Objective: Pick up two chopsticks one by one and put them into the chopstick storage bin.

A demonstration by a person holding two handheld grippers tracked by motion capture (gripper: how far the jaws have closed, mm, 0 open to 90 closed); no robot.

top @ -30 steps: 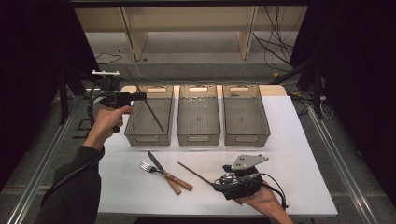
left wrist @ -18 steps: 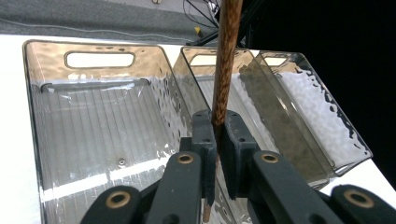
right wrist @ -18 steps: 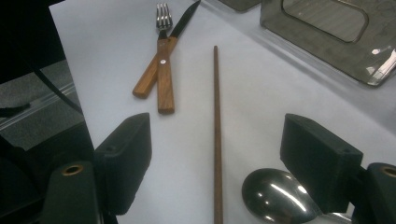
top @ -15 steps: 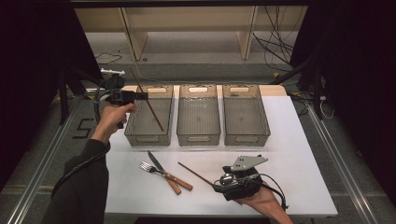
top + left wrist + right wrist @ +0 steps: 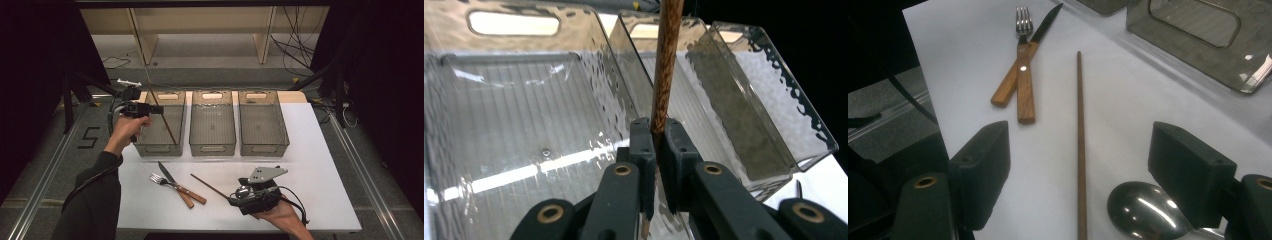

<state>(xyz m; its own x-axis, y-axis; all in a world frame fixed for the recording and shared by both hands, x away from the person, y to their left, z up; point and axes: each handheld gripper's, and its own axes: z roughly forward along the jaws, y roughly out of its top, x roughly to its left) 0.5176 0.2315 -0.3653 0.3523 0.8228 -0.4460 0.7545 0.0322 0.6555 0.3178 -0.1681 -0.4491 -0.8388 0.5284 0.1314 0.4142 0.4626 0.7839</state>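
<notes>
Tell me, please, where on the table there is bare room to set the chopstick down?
The middle bin and right bin look empty, and the white tabletop right of them is bare. The front is crowded: fork, knife, second chopstick, spoon and right gripper.

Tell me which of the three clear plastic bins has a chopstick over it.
The leftmost clear plastic bin: the left gripper holds a brown wooden chopstick over it.
</notes>
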